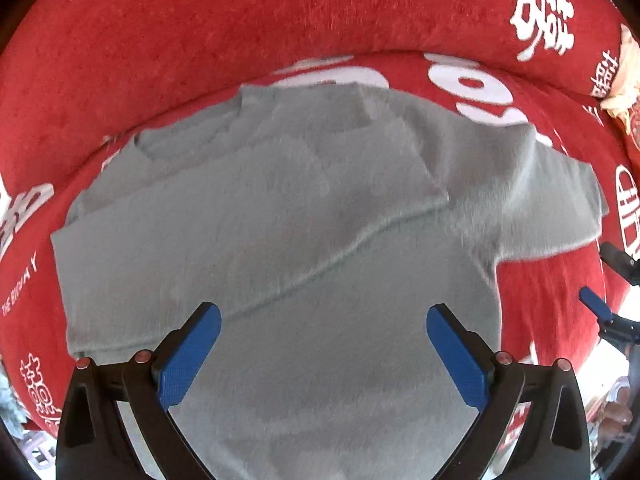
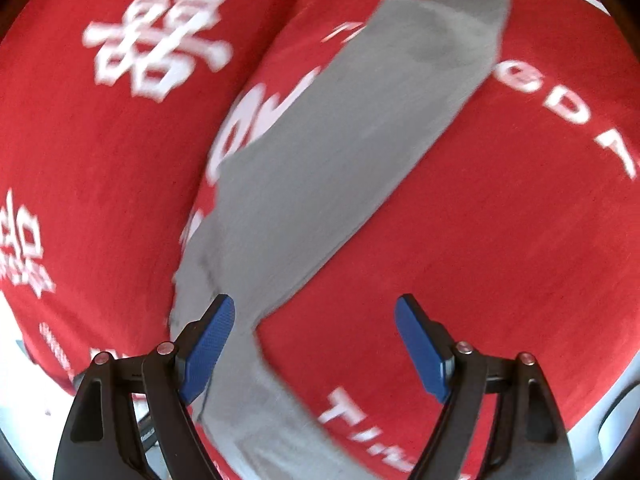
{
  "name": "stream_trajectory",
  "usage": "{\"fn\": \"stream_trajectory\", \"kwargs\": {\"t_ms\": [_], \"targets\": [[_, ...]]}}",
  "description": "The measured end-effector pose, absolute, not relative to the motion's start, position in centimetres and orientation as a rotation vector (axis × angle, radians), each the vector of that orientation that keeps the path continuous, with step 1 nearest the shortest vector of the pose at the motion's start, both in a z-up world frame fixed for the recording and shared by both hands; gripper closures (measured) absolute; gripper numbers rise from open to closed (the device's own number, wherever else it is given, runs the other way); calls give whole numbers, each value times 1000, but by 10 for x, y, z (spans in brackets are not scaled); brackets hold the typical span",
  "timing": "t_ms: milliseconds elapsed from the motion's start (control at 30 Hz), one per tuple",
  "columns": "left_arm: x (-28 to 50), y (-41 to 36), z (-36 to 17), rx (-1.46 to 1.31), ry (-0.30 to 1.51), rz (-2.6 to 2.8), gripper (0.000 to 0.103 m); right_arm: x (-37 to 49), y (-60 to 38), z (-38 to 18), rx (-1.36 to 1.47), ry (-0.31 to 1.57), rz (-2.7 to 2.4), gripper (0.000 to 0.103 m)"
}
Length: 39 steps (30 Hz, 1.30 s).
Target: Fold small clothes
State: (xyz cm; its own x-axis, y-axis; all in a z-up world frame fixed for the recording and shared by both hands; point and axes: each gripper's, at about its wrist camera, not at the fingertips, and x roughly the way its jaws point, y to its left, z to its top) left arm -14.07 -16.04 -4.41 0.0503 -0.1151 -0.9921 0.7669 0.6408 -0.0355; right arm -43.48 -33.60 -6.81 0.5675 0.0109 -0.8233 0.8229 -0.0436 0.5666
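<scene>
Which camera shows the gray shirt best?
The left wrist view: the gray shirt fills it, one sleeve folded over the body. The right wrist view shows only a blurred sleeve strip across the red blanket.

Bright even daylight, heavy fisheye warp, motion blur esp right view

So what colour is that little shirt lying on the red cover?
Plain grey, no print. The shirt shows best in the left wrist view.
</scene>
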Motion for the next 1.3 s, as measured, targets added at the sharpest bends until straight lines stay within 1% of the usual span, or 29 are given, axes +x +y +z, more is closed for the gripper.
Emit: {"fn": "stream_trajectory", "kwargs": {"t_ms": [167,267,500,567,667,767,867,933,1100,1167,1233,1267,1300], "targets": [[-108,-174,-49,550,1326,-652,0,-472,-372,-82,1563,596,-841,18],[-89,-178,-56,523,1324,-591,0,-481,-388,-86,1585,539,-872,18],[-78,-193,-85,551,1328,-540,0,-481,-415,-97,1605,503,-882,18],[-86,-195,-86,573,1322,-552,0,-478,-414,-90,1606,524,-915,18],[-96,-183,-74,579,1280,-570,0,-463,-396,-68,1542,551,-853,18],[-90,-153,-64,562,1276,-527,0,-422,-364,-60,1544,595,-648,18],[-76,-108,-60,547,1288,-440,0,-359,-323,-80,1658,632,-386,18],[-63,-73,-59,535,1299,-377,0,-318,-302,-91,1676,661,-293,18],[-25,13,-65,432,1343,-203,0,-243,-269,-118,1704,711,-215,18],[-6,41,-75,348,1371,-158,0,-228,-262,-124,1680,747,-238,18],[4,52,-91,306,1407,-119,0,-218,-260,-124,1651,752,-277,18],[9,57,-97,302,1413,-104,0,-216,-259,-123,1639,759,-298,21],[11,61,-100,287,1407,-115,0,-211,-259,-122,1623,784,-329,49]]}}
